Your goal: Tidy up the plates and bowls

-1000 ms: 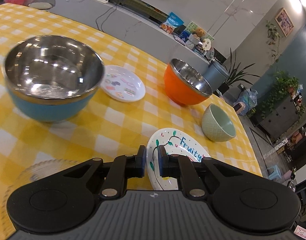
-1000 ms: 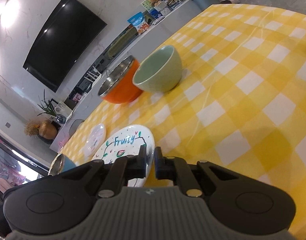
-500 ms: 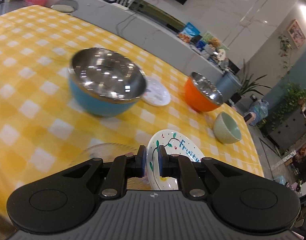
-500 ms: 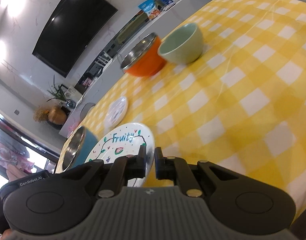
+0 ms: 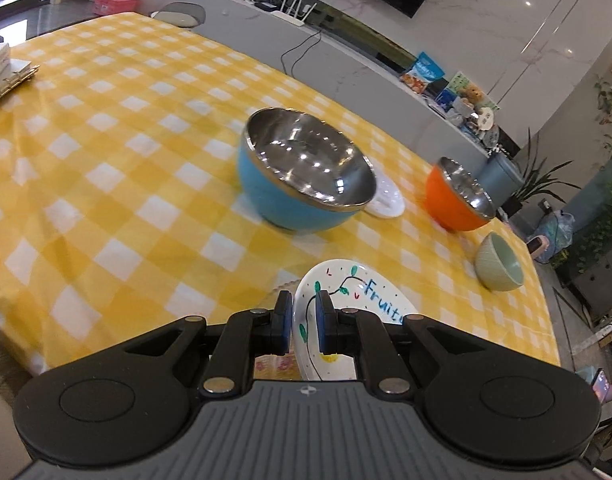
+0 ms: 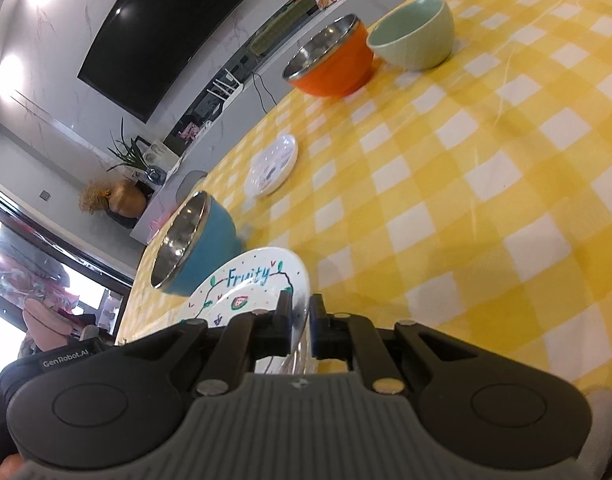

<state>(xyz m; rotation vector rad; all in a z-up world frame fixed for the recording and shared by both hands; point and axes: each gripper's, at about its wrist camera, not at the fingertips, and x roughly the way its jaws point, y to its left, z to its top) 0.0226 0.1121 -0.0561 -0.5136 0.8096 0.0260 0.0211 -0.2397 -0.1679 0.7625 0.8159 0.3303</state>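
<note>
My left gripper (image 5: 304, 322) and my right gripper (image 6: 300, 316) are both shut on opposite rims of the white "Fruity" plate (image 5: 358, 300), which also shows in the right wrist view (image 6: 246, 284) and is held above the yellow checked table (image 5: 126, 160). A blue steel-lined bowl (image 5: 306, 172) stands beyond it, with a small white plate (image 5: 388, 200) behind. An orange bowl (image 5: 458, 200) and a pale green bowl (image 5: 500, 260) stand at the right. The right wrist view shows the blue bowl (image 6: 198, 244), small plate (image 6: 272, 166), orange bowl (image 6: 332, 58) and green bowl (image 6: 414, 36).
A clear glass plate edge (image 5: 282, 284) shows under the held plate. Books or papers (image 5: 2, 72) lie at the table's left edge. A grey counter (image 5: 346, 52) with snacks and a router runs behind the table.
Both grippers have drawn back and up with the Fruity plate. The bowls look smaller and farther away, and more of the table shows.
</note>
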